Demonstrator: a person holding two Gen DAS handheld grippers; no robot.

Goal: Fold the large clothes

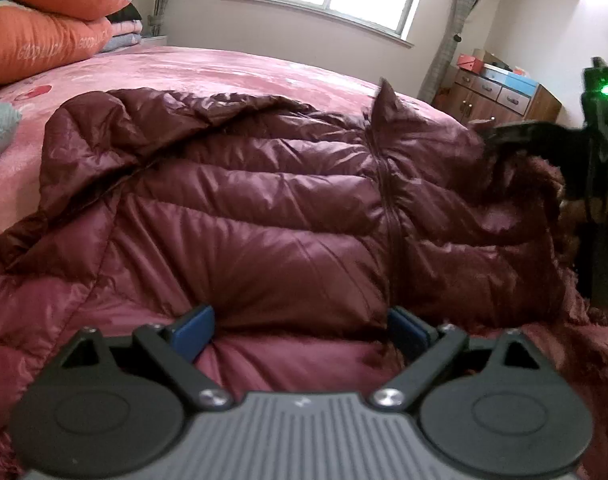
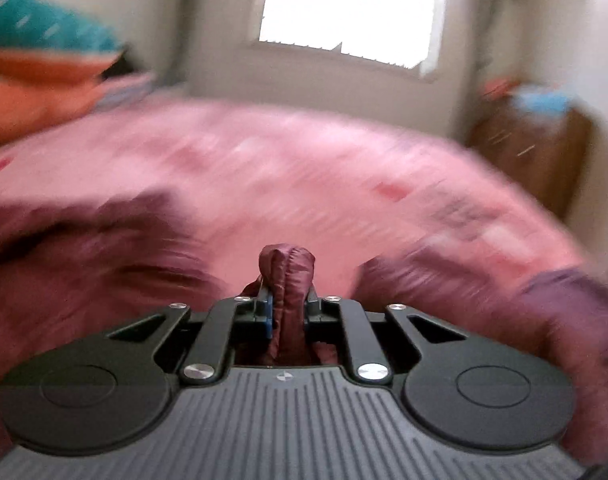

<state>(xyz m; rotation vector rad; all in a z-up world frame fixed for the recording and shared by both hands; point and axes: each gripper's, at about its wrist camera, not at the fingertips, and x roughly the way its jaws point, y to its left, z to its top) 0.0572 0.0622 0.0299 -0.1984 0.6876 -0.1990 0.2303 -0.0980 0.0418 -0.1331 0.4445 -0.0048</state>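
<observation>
A dark red puffer jacket (image 1: pixel 264 200) lies spread across the pink bedspread (image 1: pixel 232 68), its zip running from near to far. The left gripper (image 1: pixel 302 330) sits low at the jacket's near edge, jaws wide apart with fabric between them. The right gripper (image 2: pixel 289 304) is clamped tight on a bunched fold of the jacket (image 2: pixel 287 272); its view is badly blurred. Folded quilts (image 1: pixel 44 12) are stacked far left.

The right gripper (image 2: pixel 288 312) pinches a fold of the maroon down jacket (image 2: pixel 287 276) between its fingers. Behind it, the pink bedspread (image 2: pixel 264 168) and window (image 2: pixel 352 4) are blurred.
</observation>
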